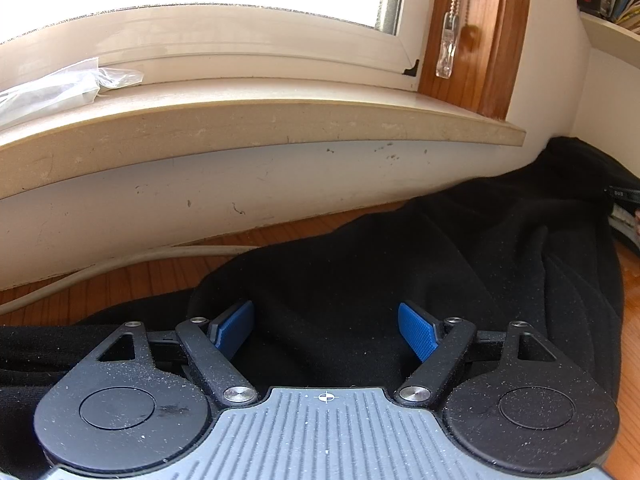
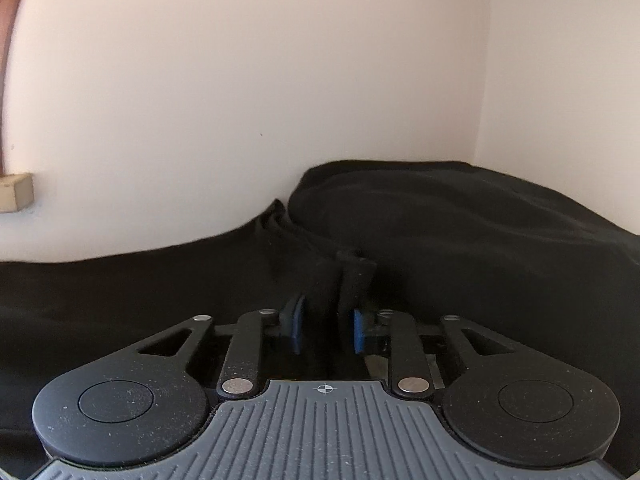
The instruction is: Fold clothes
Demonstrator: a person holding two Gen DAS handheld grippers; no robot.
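Below a window sill (image 1: 256, 124), black garment (image 1: 400, 264) spread over wooden table (image 1: 120, 284).
Left gripper (image 1: 326, 330) spread wide above cloth; right gripper (image 2: 328, 330) pinching a fold of it.

My left hand-held gripper (image 1: 326, 330) has a grey ribbed body with a small white crosshair mark at its front edge, flanked by two round black discs speckled with dust. Black link arms pinned with silver screws carry blue textured pads (image 1: 416, 330). My right hand-held gripper (image 2: 326, 330) is built the same: grey ribs, black discs, silver screws, blue pads (image 2: 297, 330).
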